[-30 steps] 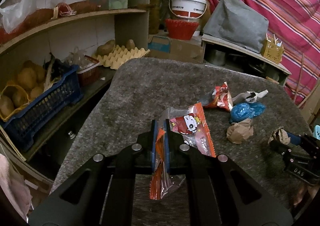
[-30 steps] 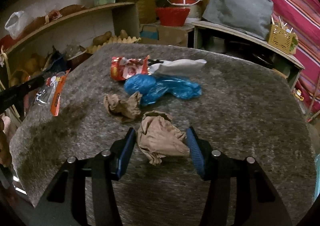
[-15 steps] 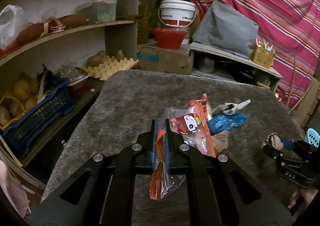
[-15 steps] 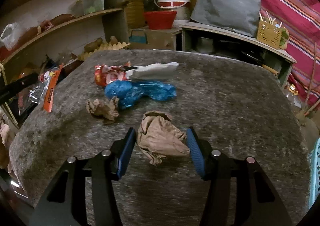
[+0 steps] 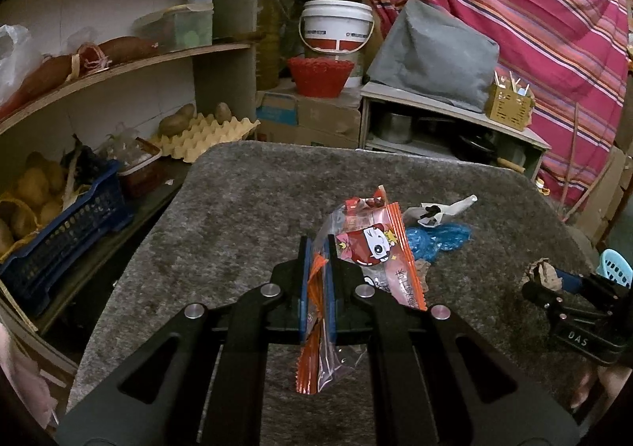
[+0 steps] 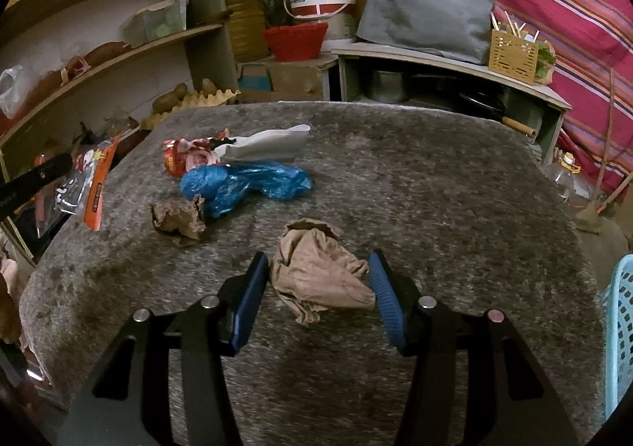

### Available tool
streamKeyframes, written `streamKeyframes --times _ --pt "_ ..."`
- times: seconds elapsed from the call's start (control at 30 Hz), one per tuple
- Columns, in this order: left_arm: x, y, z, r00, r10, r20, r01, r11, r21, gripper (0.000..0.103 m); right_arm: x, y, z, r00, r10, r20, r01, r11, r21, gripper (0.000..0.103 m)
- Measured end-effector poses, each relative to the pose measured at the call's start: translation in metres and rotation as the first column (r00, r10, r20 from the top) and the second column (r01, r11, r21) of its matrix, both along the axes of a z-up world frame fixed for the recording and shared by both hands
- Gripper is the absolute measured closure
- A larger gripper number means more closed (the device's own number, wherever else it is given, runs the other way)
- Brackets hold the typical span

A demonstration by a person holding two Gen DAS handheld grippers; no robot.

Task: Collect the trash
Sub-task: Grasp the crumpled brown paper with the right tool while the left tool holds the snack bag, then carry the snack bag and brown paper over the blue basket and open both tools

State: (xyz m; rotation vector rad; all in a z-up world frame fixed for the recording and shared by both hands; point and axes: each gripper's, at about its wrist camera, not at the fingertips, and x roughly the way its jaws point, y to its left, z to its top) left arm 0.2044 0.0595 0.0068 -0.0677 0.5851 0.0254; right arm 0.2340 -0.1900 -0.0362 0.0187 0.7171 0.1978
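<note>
Left gripper (image 5: 317, 248) is clamped tight on an orange snack wrapper (image 5: 372, 248), held above the grey mat (image 5: 245, 216). Right gripper (image 6: 316, 284), half open, grips a crumpled brown paper (image 6: 320, 276) over the mat. Beyond it on the mat lie another paper wad (image 6: 178, 218), a blue bag (image 6: 245, 183) and a red wrapper (image 6: 186, 157).

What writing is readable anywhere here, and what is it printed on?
"DAS": on the black right tongs, seen from the left camera.
Orange cartoon snack wrapper in the left tongs: Chinese print, too blurred to read.
White plastic bucket: label too small.
Red crumpled wrapper: unreadable.
</note>
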Motion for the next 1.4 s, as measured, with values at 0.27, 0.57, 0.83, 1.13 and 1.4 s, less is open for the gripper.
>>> streamKeyframes --times 0.27,0.57,0.83,1.13,1.4 --pt "0.000 0.001 0.000 1.000 0.002 0.001 -0.002 1.000 0.001 0.098 0.000 -0.001 -0.001 1.000 0.000 -0.002 0.000 1.000 -0.006 0.050" --pt "0.003 -0.010 -0.001 1.000 -0.010 0.002 0.010 1.000 0.004 0.098 -0.004 -0.017 0.002 1.000 -0.015 0.006 0.015 1.000 0.000 0.050" --pt "0.006 -0.030 0.000 0.999 -0.033 -0.002 0.033 0.999 0.011 0.098 -0.008 -0.041 0.006 0.999 -0.045 0.010 0.045 0.999 0.009 0.050" --pt "0.008 -0.048 0.001 0.998 -0.055 -0.001 0.055 0.998 0.007 0.098 -0.014 -0.079 0.015 0.995 -0.092 0.025 0.092 0.996 0.019 0.050" --pt "0.013 -0.079 0.003 0.995 -0.097 0.007 0.097 0.995 0.011 0.098 -0.022 -0.160 0.023 0.978 -0.210 0.010 0.208 0.973 0.096 0.050"
